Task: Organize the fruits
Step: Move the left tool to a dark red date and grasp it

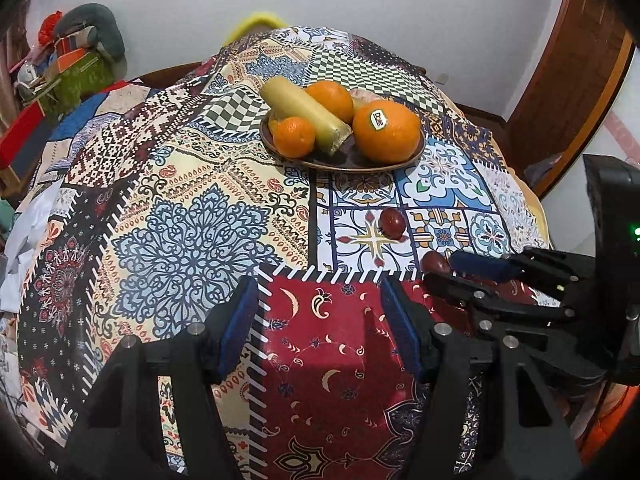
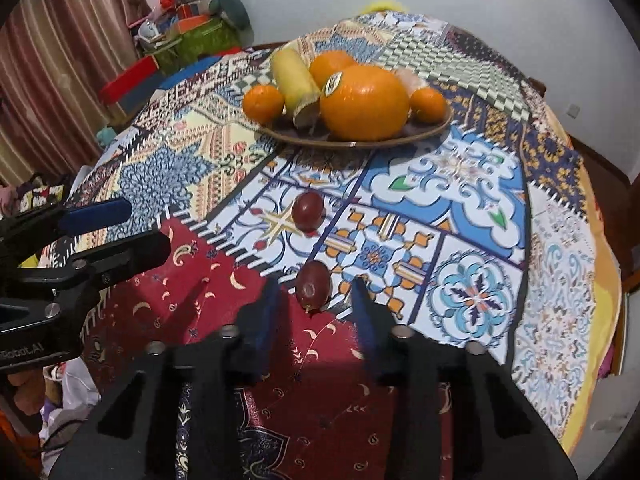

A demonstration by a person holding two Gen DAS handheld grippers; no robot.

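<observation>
Where the patchwork tablecloth (image 1: 192, 240) covered the whole table, everything else lay on top of it; it ran from a dark red panel nearest the cameras through blue-and-white tile squares to a checkered patch at the far side; behind it stood a white wall (image 1: 400, 8), with a heap of bright clutter (image 1: 76, 64) to the left and a striped curtain (image 2: 60, 60) showing in the right wrist view. Next in size, the left gripper (image 1: 320, 312) hung over the red panel with its jaws apart and only cloth between its blue pads; the right gripper (image 2: 316, 308) pointed down at the edge of the tile squares, its jaws partly apart in its own view, with the nearer grape (image 2: 313, 283) between the fingertips; I could not tell whether the pads pressed on it. Farther back sat a brown plate (image 1: 348, 162) holding a large orange with a sticker (image 1: 386, 130), a yellowish cylinder (image 1: 306, 114) lying aslant, and smaller oranges (image 1: 294, 136) beside it. Smallest of all, a second dark red grape (image 1: 392, 222) rested alone on the tile squares, between the plate and the nearer grape, well apart from both.
</observation>
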